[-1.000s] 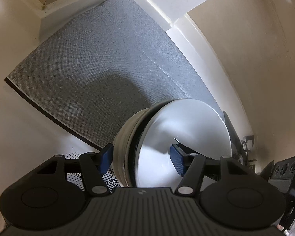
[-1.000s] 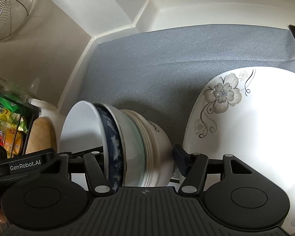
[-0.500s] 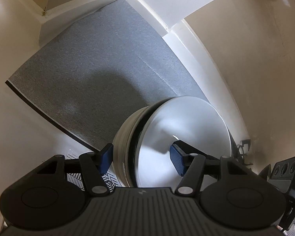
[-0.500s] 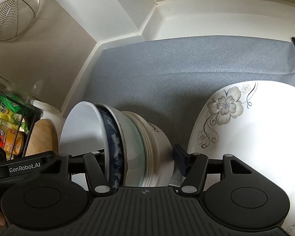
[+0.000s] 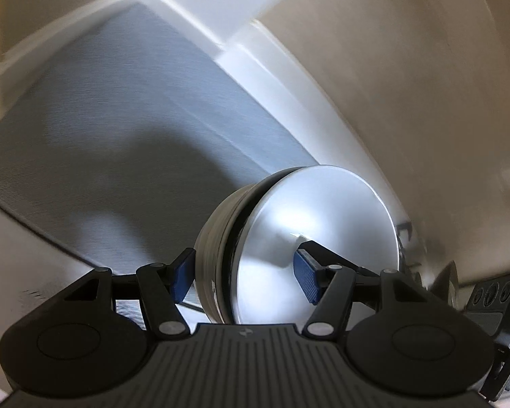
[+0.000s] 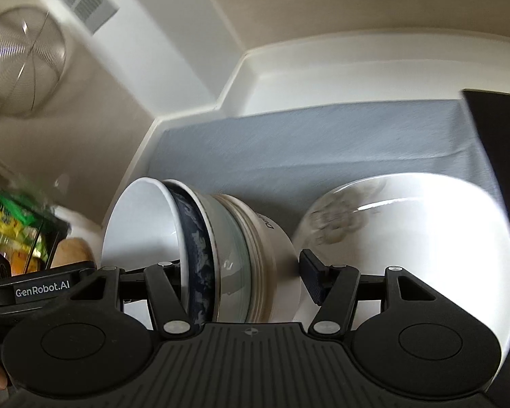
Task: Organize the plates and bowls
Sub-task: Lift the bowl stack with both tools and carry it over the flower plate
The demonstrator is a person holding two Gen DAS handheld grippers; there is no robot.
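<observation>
The nested stack of bowls [image 6: 221,255] sits on edge between both grippers above the gray mat [image 6: 323,142], the right gripper [image 6: 244,278] and the left gripper [image 5: 244,278] each clamped across it (stack axis running crosswise), the flowered plate [image 6: 425,238] just beside.

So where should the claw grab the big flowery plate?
Probably the rim, at its near edge: the flowery plate lies flat and wide on the grey mat, too broad to span, so one finger goes over the lip, one under.

Nested bowls [image 6: 227,248] held on edge, white floral plate [image 6: 418,238] beside
</observation>
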